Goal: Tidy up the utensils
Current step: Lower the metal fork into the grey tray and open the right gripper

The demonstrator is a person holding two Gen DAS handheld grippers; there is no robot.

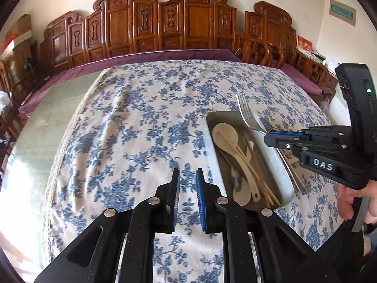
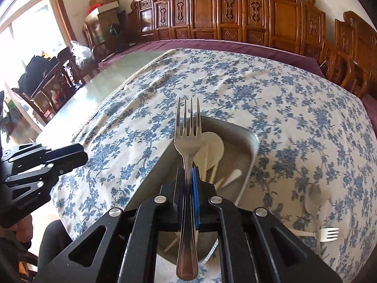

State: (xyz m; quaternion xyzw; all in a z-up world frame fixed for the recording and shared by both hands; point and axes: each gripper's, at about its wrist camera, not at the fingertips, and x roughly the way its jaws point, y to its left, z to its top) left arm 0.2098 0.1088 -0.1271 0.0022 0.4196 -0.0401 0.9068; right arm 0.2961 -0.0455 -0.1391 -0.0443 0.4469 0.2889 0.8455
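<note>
- Right gripper [image 2: 187, 179]: jaws clamped on the metal fork's [image 2: 187, 141] neck, tines forward, handle trailing back toward the camera.
- Fork hangs over the metal tray [image 2: 253, 141], which already holds cream spoons [image 1: 226, 134].
- Advice: lower the fork lengthwise along the tray, clear of its rim, then release.
- Left gripper [image 1: 187, 176]: jaws slightly apart, empty, over the tablecloth [image 1: 132, 122] beside the tray.
- A white plastic fork [image 2: 328, 234] and another spoon [image 2: 312, 200] lie outside the tray.

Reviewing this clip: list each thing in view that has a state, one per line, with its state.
Left gripper: open, nothing between the fingers.
Right gripper: shut on the metal fork, held above the tray.
Tray: holds cream spoons.
White fork: lying on the cloth, outside the tray.
Metal spoon: lying on the cloth.
</note>
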